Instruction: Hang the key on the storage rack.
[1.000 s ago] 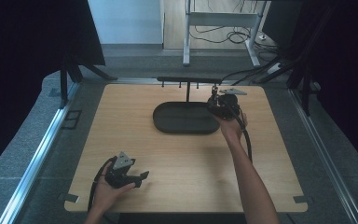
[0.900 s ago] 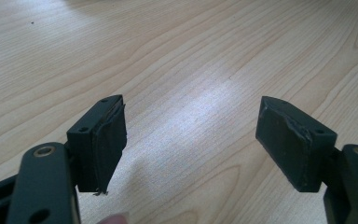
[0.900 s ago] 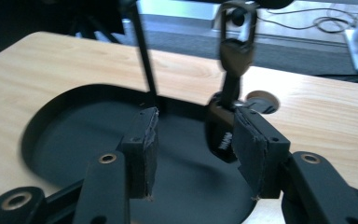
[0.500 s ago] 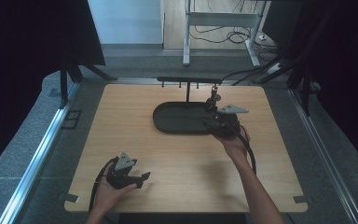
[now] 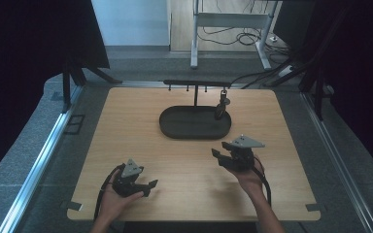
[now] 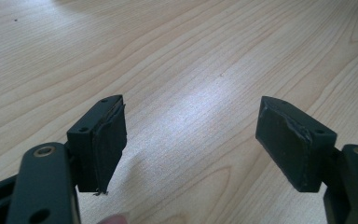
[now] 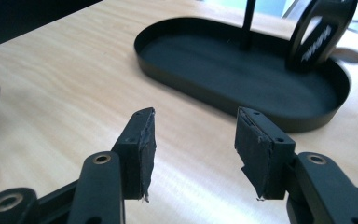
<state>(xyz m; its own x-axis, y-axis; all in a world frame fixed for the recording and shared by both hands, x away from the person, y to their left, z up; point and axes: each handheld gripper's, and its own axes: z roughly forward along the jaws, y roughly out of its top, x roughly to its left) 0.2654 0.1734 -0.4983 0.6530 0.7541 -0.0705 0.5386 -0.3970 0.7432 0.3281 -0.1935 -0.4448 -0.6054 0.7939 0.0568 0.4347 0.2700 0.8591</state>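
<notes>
The right gripper [image 5: 222,156] hovered over the wooden table [image 5: 126,121], just near of the black oval tray [image 5: 175,131] and a little to its right. Its jaws stood apart with nothing between them, and they had just been opening. In the right gripper view the two black pads [image 7: 143,149] framed bare wood, with the near rim of the tray [image 7: 223,100] lying beyond them.

A thin post [image 5: 195,97] rose from the far side of the tray and carried a dark bar [image 5: 194,83] across its top, with small pegs under it. From the right end of that bar hung a black strap-like loop [image 5: 220,108], its lower end down at the right part of the tray. In the right gripper view the loop [image 7: 319,35] stood at the far right of the tray, with pale lettering on it too blurred to read.

The left gripper [image 5: 150,187] rested in the person's left hand [image 5: 111,201] at the near left of the table, well apart from the tray. Its jaws were spread wide and empty; in the left gripper view the pads [image 6: 107,140] showed bare wood grain between them.

A cable [image 5: 264,179] trailed from the right gripper back along the person's right forearm.
</notes>
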